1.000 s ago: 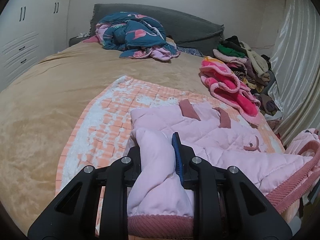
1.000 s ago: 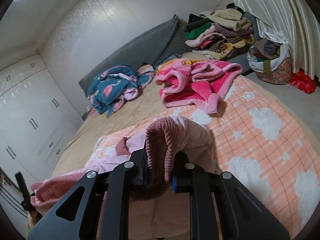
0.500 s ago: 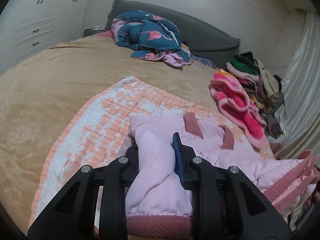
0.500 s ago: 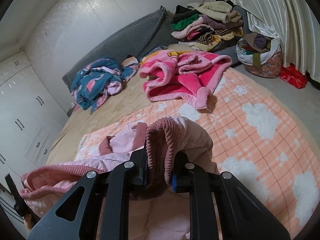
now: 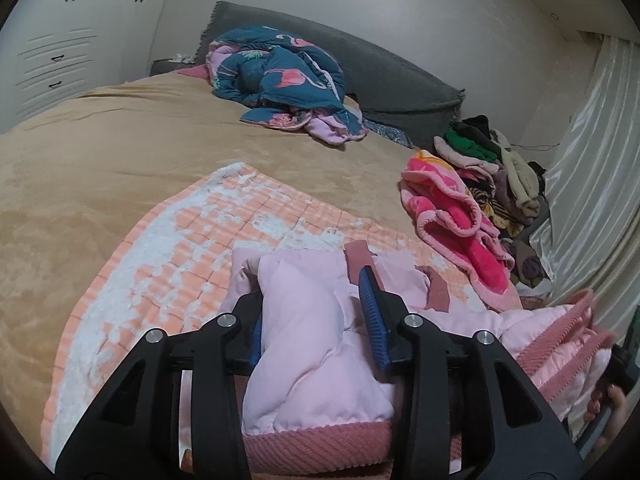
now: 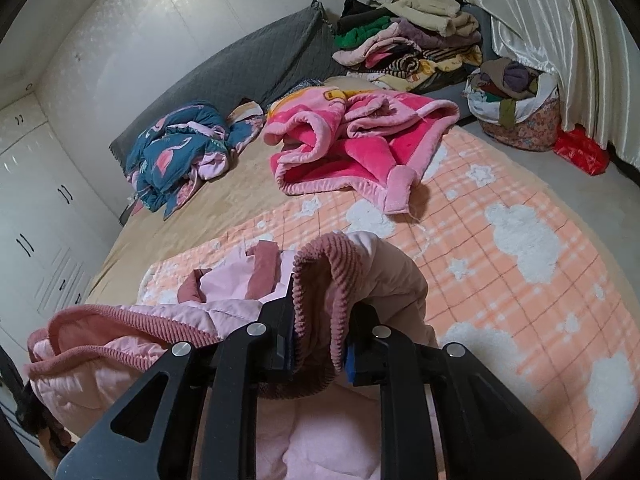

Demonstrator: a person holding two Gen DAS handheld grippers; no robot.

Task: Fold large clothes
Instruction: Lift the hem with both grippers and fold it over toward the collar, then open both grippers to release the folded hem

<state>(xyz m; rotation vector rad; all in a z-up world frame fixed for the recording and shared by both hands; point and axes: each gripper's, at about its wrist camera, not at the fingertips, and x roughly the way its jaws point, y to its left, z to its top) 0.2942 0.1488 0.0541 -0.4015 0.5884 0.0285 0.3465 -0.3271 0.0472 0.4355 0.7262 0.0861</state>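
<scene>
The left gripper, its jaws having just been opening, is loosely bracketing a puffy fold of the pale pink quilted jacket; the right gripper is pinching the jacket's ribbed rose hem in narrow jaws. Compared with a second ago, the jacket is lying nearer the checked orange-and-white fleece blanket beneath.

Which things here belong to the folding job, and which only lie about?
In the job: pink padded jacket, left gripper, right gripper, orange checked blanket.
Lying about: flamingo quilt, pink fleece blanket, clothes pile, laundry basket.
</scene>
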